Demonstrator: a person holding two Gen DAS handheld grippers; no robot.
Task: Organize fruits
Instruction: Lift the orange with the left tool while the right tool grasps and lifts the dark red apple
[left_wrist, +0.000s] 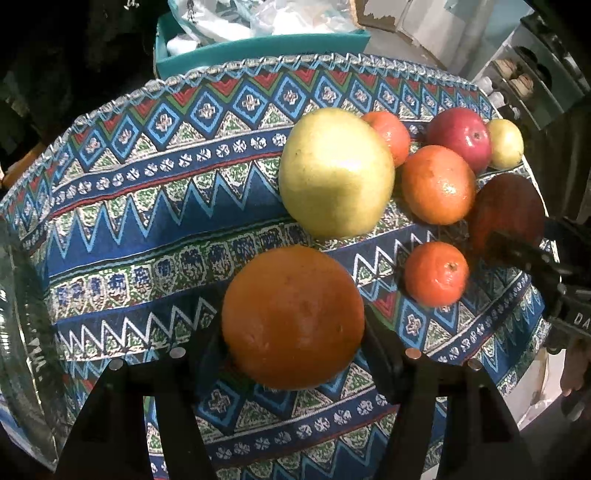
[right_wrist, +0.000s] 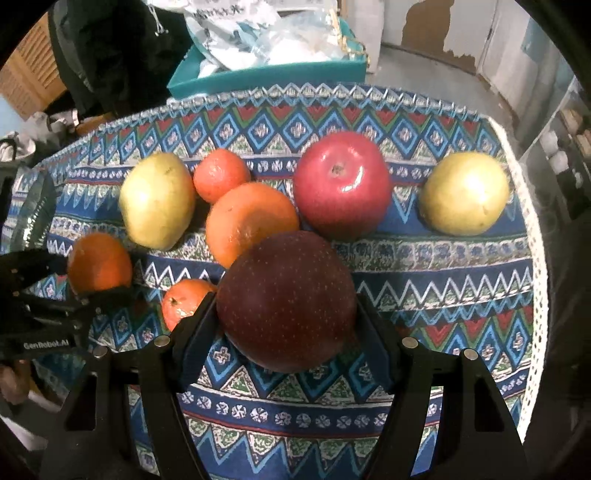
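My left gripper (left_wrist: 293, 332) is shut on a large orange (left_wrist: 293, 317), held just over the patterned tablecloth (left_wrist: 147, 206). My right gripper (right_wrist: 286, 317) is shut on a dark red apple (right_wrist: 287, 301); it shows in the left wrist view (left_wrist: 506, 214) at the right. On the cloth lie a big yellow-green pear (left_wrist: 334, 171), an orange (left_wrist: 437, 184), two small tangerines (left_wrist: 436, 274) (left_wrist: 388, 131), a bright red apple (right_wrist: 341, 184) and a small yellow pear (right_wrist: 465, 194).
A glass bowl's rim (left_wrist: 22, 332) stands at the table's left edge. A teal tray (right_wrist: 266, 75) with plastic bags sits behind the table. Shelving (left_wrist: 532, 81) stands at the far right. The cloth's left half holds no fruit.
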